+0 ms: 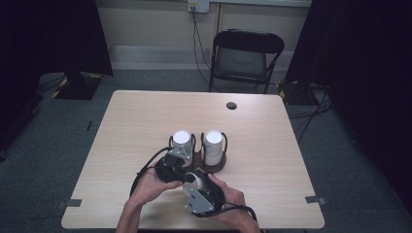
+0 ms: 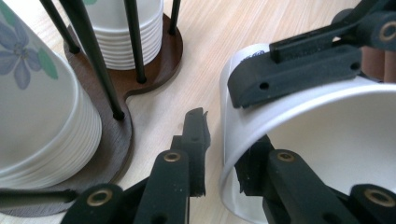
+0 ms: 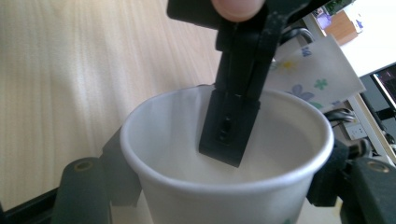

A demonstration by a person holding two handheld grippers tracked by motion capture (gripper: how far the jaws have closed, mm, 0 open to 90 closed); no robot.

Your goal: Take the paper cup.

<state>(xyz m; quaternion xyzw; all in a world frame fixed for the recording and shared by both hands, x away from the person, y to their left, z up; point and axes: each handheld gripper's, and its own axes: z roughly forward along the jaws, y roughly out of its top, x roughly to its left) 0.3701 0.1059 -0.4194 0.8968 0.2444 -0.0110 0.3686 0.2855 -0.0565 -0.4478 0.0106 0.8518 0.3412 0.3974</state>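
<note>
Wooden table (image 1: pixel 136 126), paper cup (image 3: pixel 224 186) seemingly sideways

High view: fixed above the person's side, facing forward and down over the whole desk (image 1: pixel 145 116), far off, with a chair (image 1: pixel 245 58) beyond
Left tool view: rides low by the desk top, very near, facing the cup rack (image 2: pixel 135 84) and a white paper cup (image 2: pixel 322 121)
Right tool view: very near, looking down into the cup's (image 3: pixel 224 177) open mouth
Shared: both tool views take in that one cup; the high view and left tool view share the rack (image 1: pixel 197 158)
</note>
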